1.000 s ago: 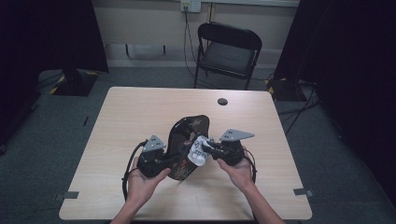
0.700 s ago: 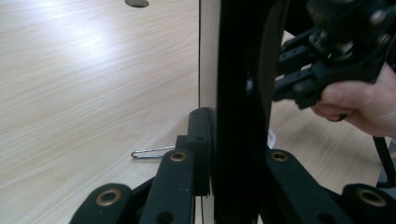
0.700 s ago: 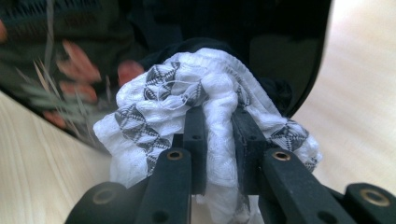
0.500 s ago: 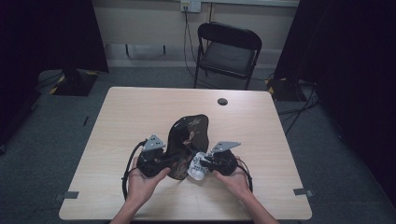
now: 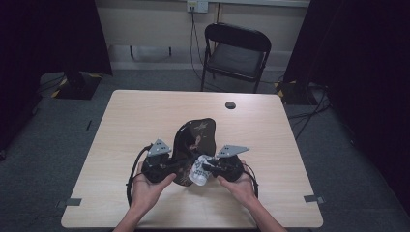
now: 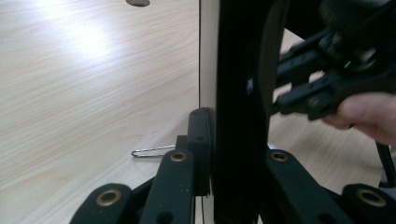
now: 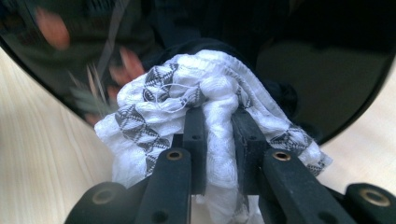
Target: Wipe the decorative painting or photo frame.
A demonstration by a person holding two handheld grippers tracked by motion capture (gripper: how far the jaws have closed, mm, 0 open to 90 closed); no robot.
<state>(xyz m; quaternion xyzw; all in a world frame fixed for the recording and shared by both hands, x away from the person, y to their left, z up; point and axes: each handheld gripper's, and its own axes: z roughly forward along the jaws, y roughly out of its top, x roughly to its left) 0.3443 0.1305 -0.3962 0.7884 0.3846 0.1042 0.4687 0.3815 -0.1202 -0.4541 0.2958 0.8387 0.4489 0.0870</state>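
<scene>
On the near half of the table (image 5: 145,116) in the high view, a dark tray (image 5: 196,140) stands tilted on edge between the two hands. The left gripper (image 5: 167,170) sits at the tray's 8 o'clock and grips its lower edge. The right gripper (image 5: 205,169) sits at the tray's 5 o'clock, with a white patterned cloth (image 5: 198,171) bunched against the tray's face.

In the left gripper view, the left gripper (image 6: 233,154) has its jaws clamped on the tray (image 6: 238,93), which rises edge-on at 12 o'clock. The right gripper (image 6: 336,79), in its hand, appears at 2 o'clock.

In the right gripper view, the right gripper (image 7: 218,135) has its jaws clamped on a fold of the cloth (image 7: 205,88). The cloth touches the glossy tray (image 7: 327,70), which lies behind it at 12 o'clock.
</scene>
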